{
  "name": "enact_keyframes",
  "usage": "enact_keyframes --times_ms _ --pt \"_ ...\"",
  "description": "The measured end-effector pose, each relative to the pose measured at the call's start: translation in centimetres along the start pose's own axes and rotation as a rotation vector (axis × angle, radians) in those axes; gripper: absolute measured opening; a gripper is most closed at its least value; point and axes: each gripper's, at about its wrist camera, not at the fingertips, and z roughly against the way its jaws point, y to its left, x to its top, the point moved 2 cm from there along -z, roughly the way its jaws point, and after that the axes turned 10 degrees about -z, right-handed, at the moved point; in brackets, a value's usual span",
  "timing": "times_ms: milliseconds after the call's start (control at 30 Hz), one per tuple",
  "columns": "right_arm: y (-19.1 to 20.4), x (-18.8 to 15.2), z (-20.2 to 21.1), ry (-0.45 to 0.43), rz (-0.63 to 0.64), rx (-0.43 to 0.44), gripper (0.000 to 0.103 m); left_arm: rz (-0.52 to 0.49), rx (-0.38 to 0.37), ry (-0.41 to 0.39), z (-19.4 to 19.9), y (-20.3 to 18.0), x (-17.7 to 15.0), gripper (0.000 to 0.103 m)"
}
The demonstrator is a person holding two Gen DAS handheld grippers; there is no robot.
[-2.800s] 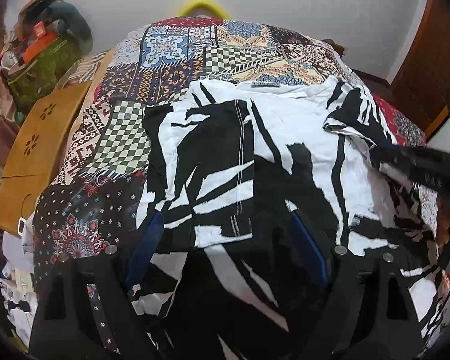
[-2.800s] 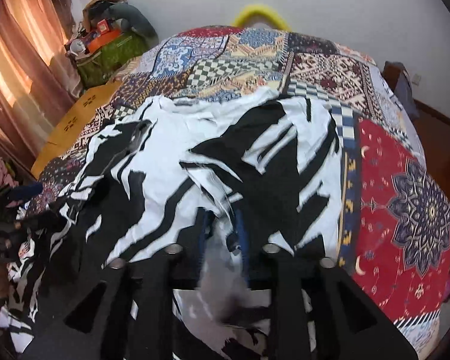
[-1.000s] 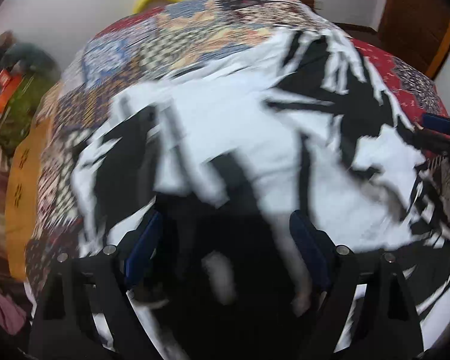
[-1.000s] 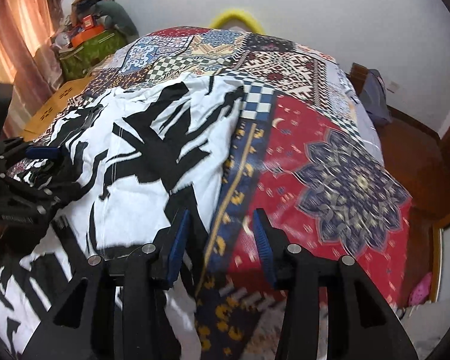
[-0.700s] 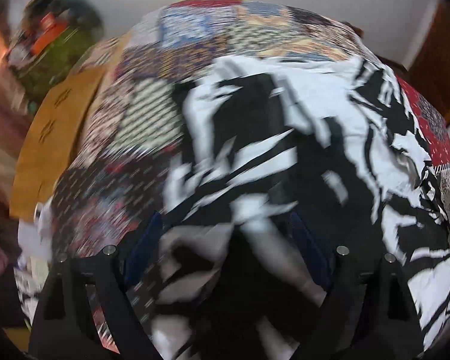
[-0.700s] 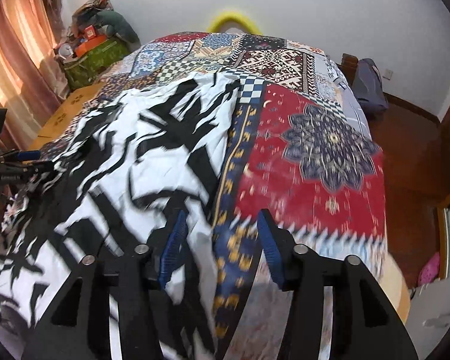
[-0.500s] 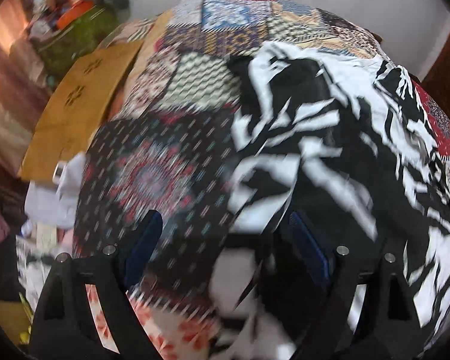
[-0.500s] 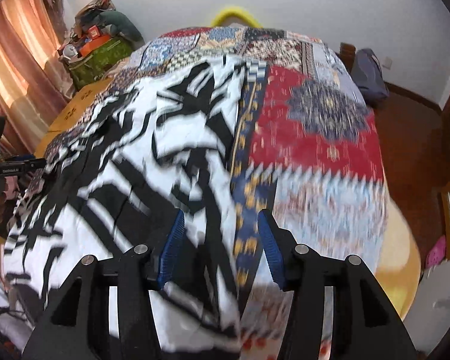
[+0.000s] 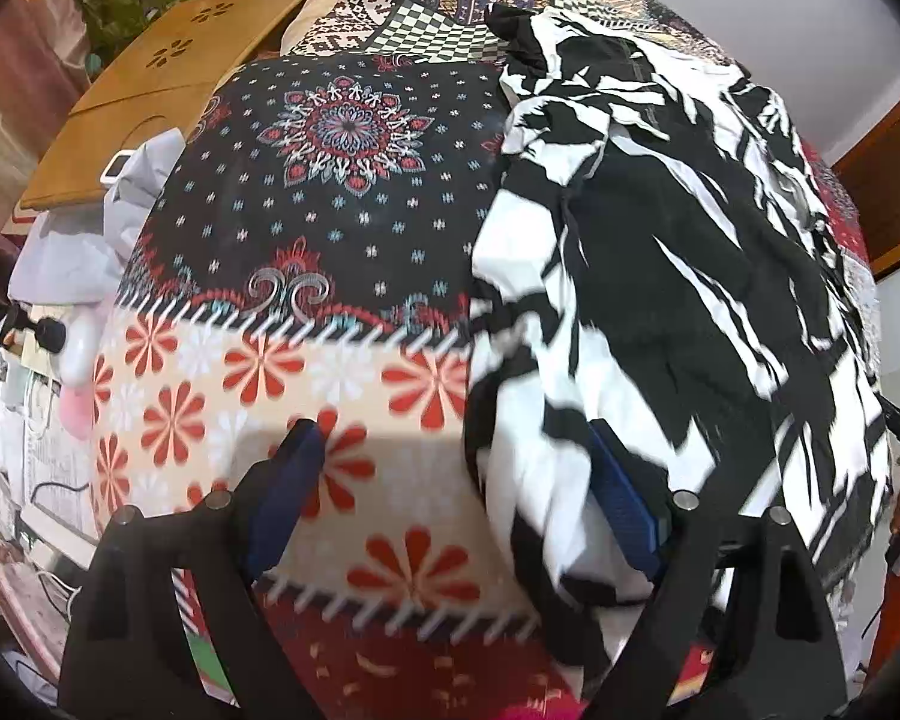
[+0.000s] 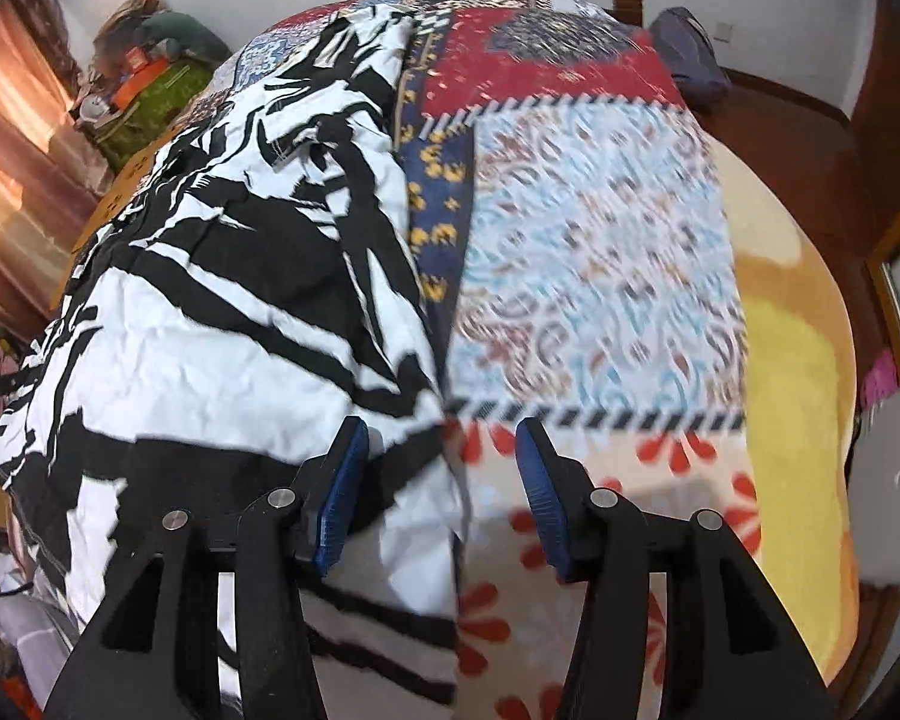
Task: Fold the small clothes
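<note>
Black-and-white garment (image 9: 660, 276) lies lengthwise along the patchwork bedspread (image 9: 306, 360), its near hem at the bed's foot. Left claw (image 9: 450, 498) stands wide apart at the garment's left edge, only its right pad over cloth. Right claw (image 10: 444, 492) straddles the garment's right edge, apart and gripping nothing; each hand looks equally near its own corner

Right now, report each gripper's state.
Left gripper: open, holding nothing; the black-and-white patterned garment lies by its right finger.
Right gripper: open, holding nothing, over that garment's edge.
</note>
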Motion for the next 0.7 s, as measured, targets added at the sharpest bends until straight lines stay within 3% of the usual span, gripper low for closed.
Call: enact_keyframes --times_ms 100,200,233,267,367,400,533,700 --pt "-0.5 -0.6 0.3 -0.001 -0.01 0.008 0.047 -0.029 0.009 -0.019 0.8 -0.3 -1.1 0.081" --pt "-0.6 -1.2 0.2 0.004 -0.021 0.026 0.047 -0.053 0.002 -0.038 1.4 -0.6 -1.7 0.06" --pt "-0.6 -1.3 0.2 0.002 -0.023 0.029 0.046 -0.052 -0.013 -0.043 1.5 -0.7 -1.9 0.047" --pt "-0.5 -1.4 0.2 0.002 -0.023 0.04 0.039 -0.046 -0.033 -0.045 1.7 -0.7 -2.1 0.034" --pt "0.1 -1.7 0.1 0.019 -0.027 0.091 0.016 -0.045 -0.072 -0.043 1.8 -1.2 -2.1 0.01" --pt "0.5 -1.8 0.1 0.027 -0.019 0.099 0.009 -0.046 -0.07 -0.042 1.9 -1.4 -2.1 0.01" --pt "1.7 -1.7 0.8 0.037 0.002 0.149 0.007 -0.053 -0.046 -0.063 2.9 -1.5 -1.4 0.005" --pt "3.3 -0.2 2.8 -0.015 0.045 0.18 0.006 -0.035 -0.036 -0.137 5.5 -0.2 0.9 0.004"
